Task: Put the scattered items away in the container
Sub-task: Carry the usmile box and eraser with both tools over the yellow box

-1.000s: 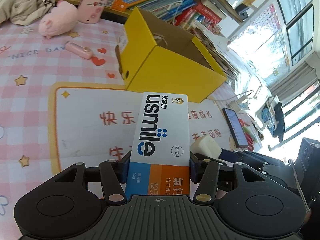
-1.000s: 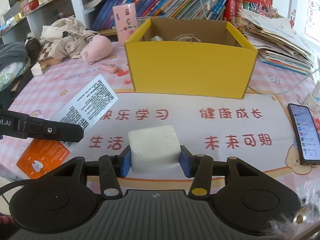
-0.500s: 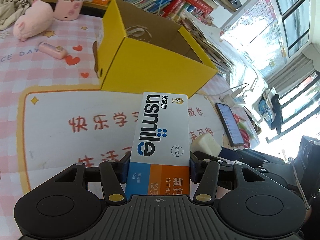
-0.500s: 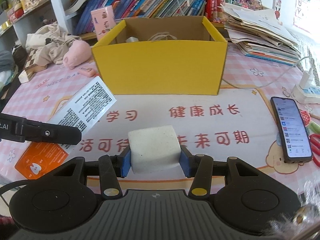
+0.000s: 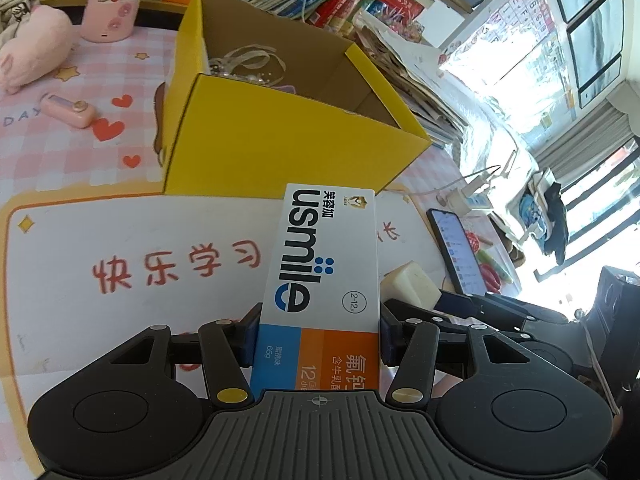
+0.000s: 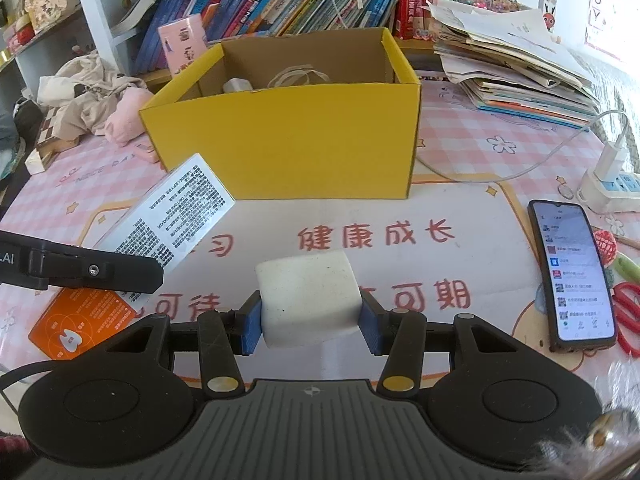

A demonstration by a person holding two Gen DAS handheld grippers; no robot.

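My left gripper [image 5: 318,336] is shut on a white, blue and orange usmile toothpaste box [image 5: 326,276], held above the mat in front of the open yellow cardboard box [image 5: 280,148]. In the right wrist view the same toothpaste box [image 6: 172,216] juts out of the left gripper at the left edge. A white sponge block [image 6: 308,296] sits squeezed between the blue pads of my right gripper [image 6: 310,320], a short way before the yellow box [image 6: 288,144]. Inside that box lie a white cord and a small white object.
A phone [image 6: 572,272] lies on the mat at the right, with red scissors [image 6: 624,312] and a power strip [image 6: 612,188] beyond it. A pink plush [image 5: 28,52], a small pink device [image 5: 68,110] and a pink bottle [image 5: 114,0] stand left of the box. Book stacks [image 6: 512,68] line the back.
Both grippers have carried their loads closer to the yellow box, which now looks larger in both views. Neither grip has changed.
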